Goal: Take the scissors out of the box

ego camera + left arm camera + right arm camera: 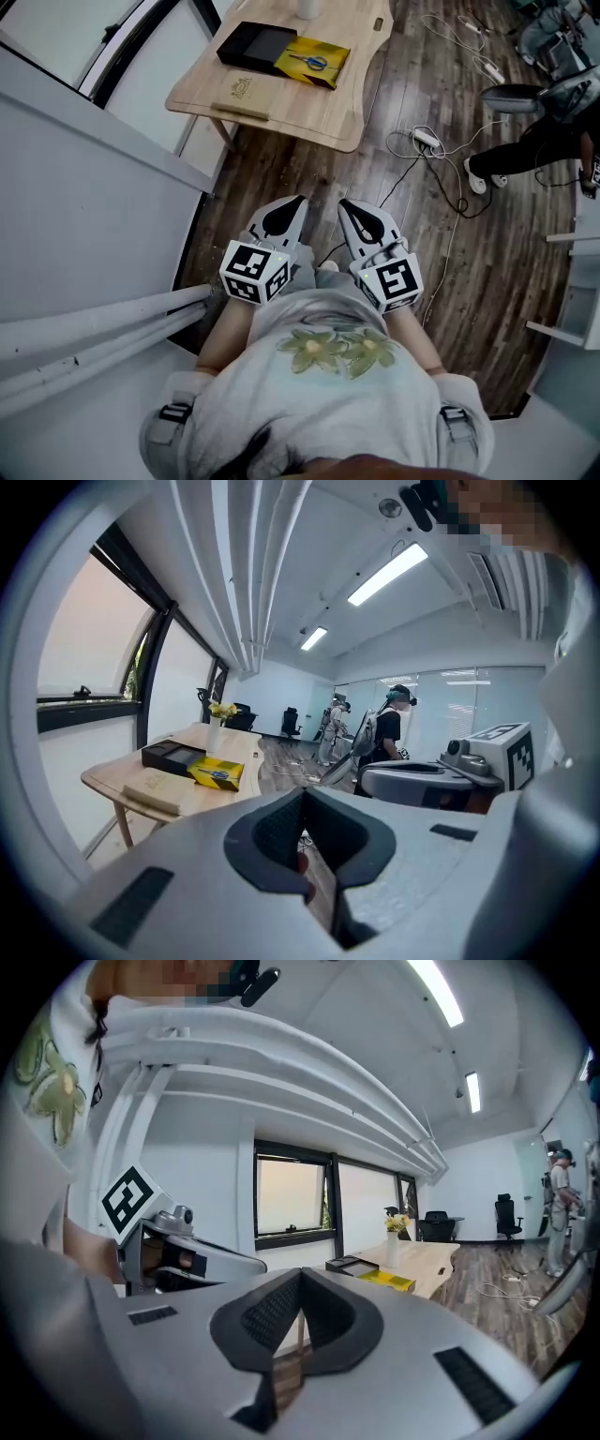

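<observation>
Far ahead on a light wooden table (323, 117) lies a black box (253, 44) with a yellow tray (328, 70) against its right side. Small scissors (310, 62) with blue handles rest on the yellow tray. Both grippers are held close to the person's body, well short of the table. My left gripper (297, 201) and my right gripper (344, 203) sit side by side, each with its jaws together and nothing between them. The left gripper view shows its tips (305, 794) meeting, with the box (172, 755) and tray (217, 772) in the distance. The right gripper (301, 1275) looks the same.
A wooden block (240, 94) lies at the table's near edge and a vase (308, 7) stands at its far end. Cables and a power strip (427, 139) trail on the wood floor. Another person (525, 141) stands at the right. White pipes (94, 328) run along the left wall.
</observation>
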